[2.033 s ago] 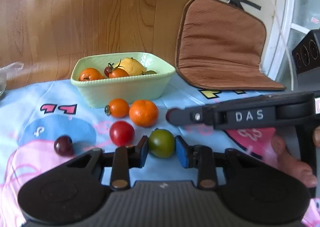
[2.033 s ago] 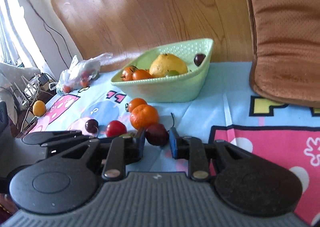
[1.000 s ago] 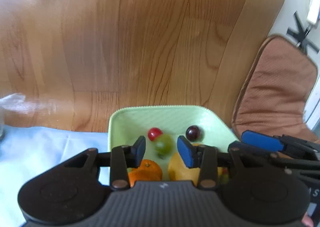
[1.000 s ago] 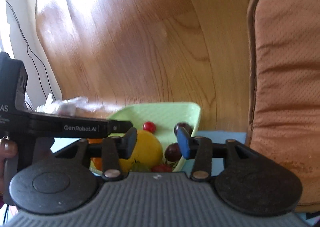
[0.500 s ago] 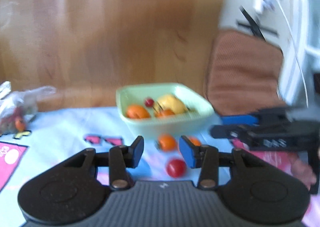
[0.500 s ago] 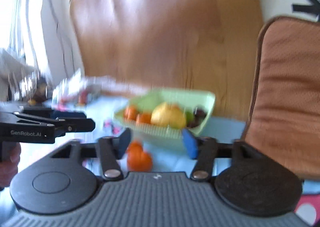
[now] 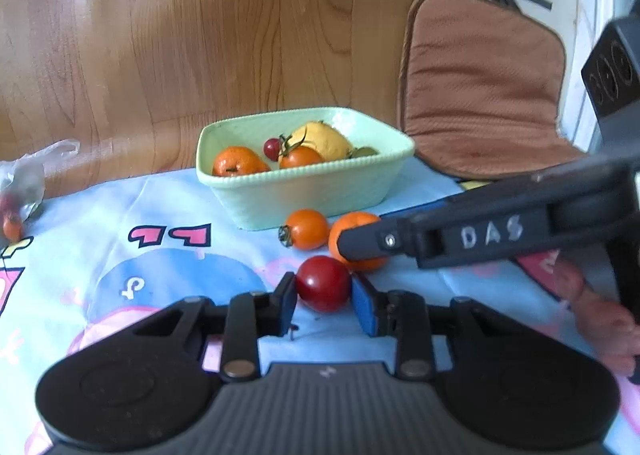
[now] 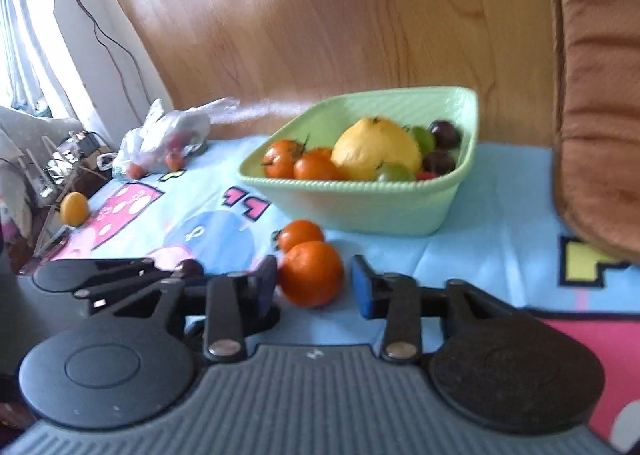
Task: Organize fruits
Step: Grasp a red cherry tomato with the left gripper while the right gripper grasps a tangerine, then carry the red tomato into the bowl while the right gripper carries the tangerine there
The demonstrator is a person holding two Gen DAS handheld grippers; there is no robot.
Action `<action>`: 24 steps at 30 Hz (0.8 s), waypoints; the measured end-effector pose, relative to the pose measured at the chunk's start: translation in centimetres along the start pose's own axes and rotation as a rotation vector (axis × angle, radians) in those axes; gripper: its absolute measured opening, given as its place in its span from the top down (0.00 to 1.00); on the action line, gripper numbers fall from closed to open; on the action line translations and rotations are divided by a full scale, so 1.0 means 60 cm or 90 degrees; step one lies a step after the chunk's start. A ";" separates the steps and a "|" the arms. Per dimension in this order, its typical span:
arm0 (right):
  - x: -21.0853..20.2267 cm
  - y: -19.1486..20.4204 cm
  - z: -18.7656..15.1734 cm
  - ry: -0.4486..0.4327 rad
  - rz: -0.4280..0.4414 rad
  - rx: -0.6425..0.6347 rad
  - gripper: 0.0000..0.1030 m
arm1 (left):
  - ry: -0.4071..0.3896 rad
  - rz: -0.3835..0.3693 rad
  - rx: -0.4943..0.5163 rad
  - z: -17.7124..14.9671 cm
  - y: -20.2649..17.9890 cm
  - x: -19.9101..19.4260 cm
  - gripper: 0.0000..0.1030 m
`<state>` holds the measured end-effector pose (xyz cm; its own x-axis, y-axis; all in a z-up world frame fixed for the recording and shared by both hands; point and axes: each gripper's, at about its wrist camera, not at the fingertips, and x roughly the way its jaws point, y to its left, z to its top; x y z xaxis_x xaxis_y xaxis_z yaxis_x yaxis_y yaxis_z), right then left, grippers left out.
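While the left gripper (image 7: 323, 303) sat low on the cloth (image 7: 168, 255), its blue pads bracketed a red tomato (image 7: 323, 283); jaws part open, about the tomato's width, contact looked likely on both sides but couldn't tell if it was squeezed. Right gripper (image 8: 315, 283) was wider open, holding nothing, with a mandarin (image 8: 311, 273) between its pads, nearer the left pad, a clear gap to the right one. In the left view that gripper's finger crossed in from 3 o'clock, tip over the mandarin. An orange tomato (image 7: 306, 229) lay at 11 o'clock of the mandarin, just beside it, near the bowl's front wall. The green bowl (image 7: 312, 191) stood at 12 o'clock from both grippers, holding a lemon (image 8: 376, 147), orange tomatoes, green and dark fruits. A plastic bag (image 8: 164, 139) of fruit lay at 10 o'clock in the right view, a small yellow fruit (image 8: 74, 209) at 9. A brown cushion (image 7: 480, 87) leaned at 2 o'clock.
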<state>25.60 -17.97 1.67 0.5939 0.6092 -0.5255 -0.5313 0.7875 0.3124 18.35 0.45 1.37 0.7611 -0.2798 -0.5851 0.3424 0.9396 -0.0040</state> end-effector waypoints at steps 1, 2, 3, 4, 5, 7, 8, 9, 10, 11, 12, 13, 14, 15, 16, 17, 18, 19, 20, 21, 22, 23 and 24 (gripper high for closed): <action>-0.008 0.008 -0.003 -0.003 -0.012 -0.017 0.63 | -0.006 -0.003 0.001 -0.001 -0.002 -0.009 0.72; -0.017 0.013 -0.007 -0.007 -0.018 -0.026 0.64 | -0.014 -0.007 0.003 -0.004 -0.006 -0.021 0.72; -0.031 0.019 -0.013 -0.013 -0.019 -0.033 0.64 | -0.020 -0.013 0.004 -0.007 -0.009 -0.032 0.72; -0.045 0.024 -0.020 -0.021 -0.022 -0.036 0.64 | -0.026 -0.020 0.005 -0.012 -0.014 -0.044 0.71; -0.060 0.029 -0.028 -0.028 -0.025 -0.039 0.64 | -0.029 -0.026 0.005 -0.018 -0.019 -0.055 0.71; -0.091 0.040 -0.051 -0.042 -0.029 -0.041 0.64 | -0.033 -0.036 0.007 -0.034 -0.030 -0.079 0.71; -0.104 0.044 -0.063 -0.046 -0.028 -0.038 0.64 | -0.033 -0.040 0.007 -0.041 -0.034 -0.089 0.71; -0.116 0.049 -0.077 -0.048 -0.026 -0.033 0.64 | -0.033 -0.046 0.007 -0.050 -0.038 -0.101 0.71; -0.127 0.057 -0.093 -0.050 -0.023 -0.031 0.64 | -0.032 -0.050 0.007 -0.058 -0.042 -0.111 0.71; -0.137 0.064 -0.106 -0.051 -0.023 -0.030 0.64 | -0.032 -0.051 0.009 -0.067 -0.047 -0.122 0.71; -0.146 0.072 -0.120 -0.053 -0.023 -0.030 0.64 | -0.032 -0.052 0.010 -0.075 -0.051 -0.132 0.71; -0.155 0.079 -0.134 -0.055 -0.023 -0.029 0.64 | -0.031 -0.053 0.011 -0.083 -0.054 -0.141 0.71; -0.164 0.085 -0.146 -0.056 -0.021 -0.025 0.64 | -0.030 -0.054 0.012 -0.090 -0.057 -0.149 0.71; -0.172 0.090 -0.158 -0.056 -0.017 -0.018 0.64 | -0.030 -0.055 0.015 -0.097 -0.059 -0.156 0.71; -0.179 0.096 -0.167 -0.055 -0.015 -0.011 0.64 | -0.030 -0.054 0.018 -0.104 -0.063 -0.163 0.71; -0.185 0.100 -0.172 -0.054 -0.015 -0.005 0.64 | -0.030 -0.051 0.025 -0.111 -0.068 -0.170 0.71; -0.191 0.104 -0.180 -0.053 -0.016 -0.002 0.64 | -0.030 -0.048 0.030 -0.116 -0.072 -0.174 0.71; -0.197 0.107 -0.187 -0.051 -0.018 -0.001 0.64 | -0.029 -0.044 0.034 -0.123 -0.075 -0.178 0.71; -0.201 0.111 -0.191 -0.051 -0.019 -0.003 0.64 | -0.026 -0.044 0.033 -0.128 -0.076 -0.180 0.71; -0.204 0.116 -0.195 -0.050 -0.021 -0.007 0.64 | -0.021 -0.046 0.030 -0.134 -0.078 -0.181 0.71; -0.207 0.118 -0.200 -0.049 -0.024 -0.009 0.64 | -0.016 -0.046 0.028 -0.140 -0.078 -0.181 0.71; -0.208 0.119 -0.204 -0.048 -0.029 -0.009 0.64 | -0.011 -0.043 0.027 -0.144 -0.079 -0.180 0.71; -0.209 0.119 -0.210 -0.046 -0.032 -0.007 0.64 | -0.009 -0.040 0.028 -0.148 -0.080 -0.180 0.71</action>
<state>6.77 -21.14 0.52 0.6621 0.5745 -0.4811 -0.5065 0.8163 0.2778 3.58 0.74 0.52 0.7450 -0.3404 -0.5737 0.4129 0.9108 -0.0042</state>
